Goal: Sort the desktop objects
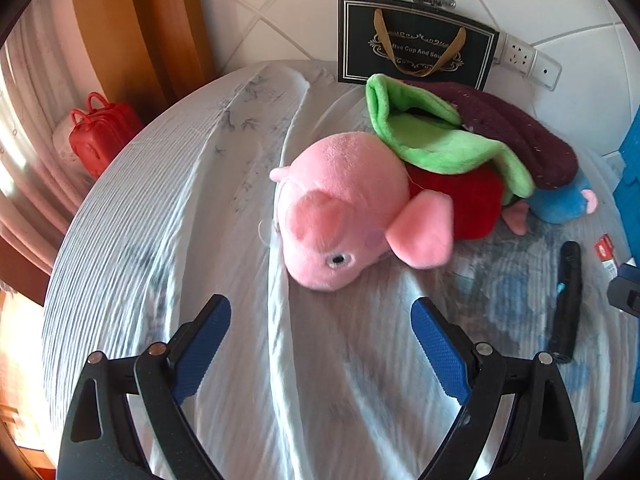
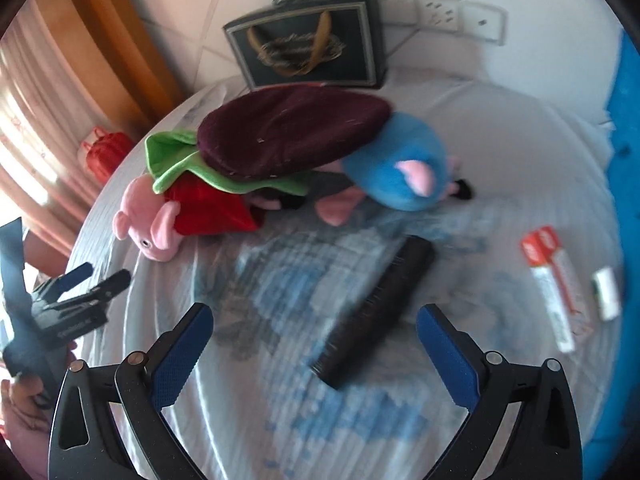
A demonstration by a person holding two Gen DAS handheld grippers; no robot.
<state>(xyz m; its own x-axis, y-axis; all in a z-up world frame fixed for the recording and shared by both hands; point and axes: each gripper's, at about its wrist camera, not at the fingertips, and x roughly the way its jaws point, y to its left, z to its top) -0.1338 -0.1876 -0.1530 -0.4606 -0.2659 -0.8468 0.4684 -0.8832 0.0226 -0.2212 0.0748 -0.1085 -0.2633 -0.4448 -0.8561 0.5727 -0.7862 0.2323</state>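
Observation:
A pink pig plush in a red dress (image 1: 344,208) (image 2: 148,228) lies on the white cloth, under a green-and-purple eggplant plush (image 1: 472,136) (image 2: 280,136). A blue pig plush (image 1: 560,204) (image 2: 400,168) lies beside them. My left gripper (image 1: 322,312) is open just short of the pink pig's head, nothing between its fingers. It also shows at the left edge of the right wrist view as the left gripper (image 2: 100,274). My right gripper (image 2: 314,318) is open above a black comb (image 2: 374,312) (image 1: 566,300). A red-and-white toothpaste tube (image 2: 554,284) and a small white item (image 2: 608,292) lie to the right.
A black gift bag (image 1: 416,40) (image 2: 312,48) stands against the wall at the back, by a wall socket (image 1: 520,56). A red toy suitcase (image 1: 100,132) sits off the table's left side. A blue object (image 1: 628,184) borders the right edge. A person's hand (image 2: 20,408) holds the left gripper.

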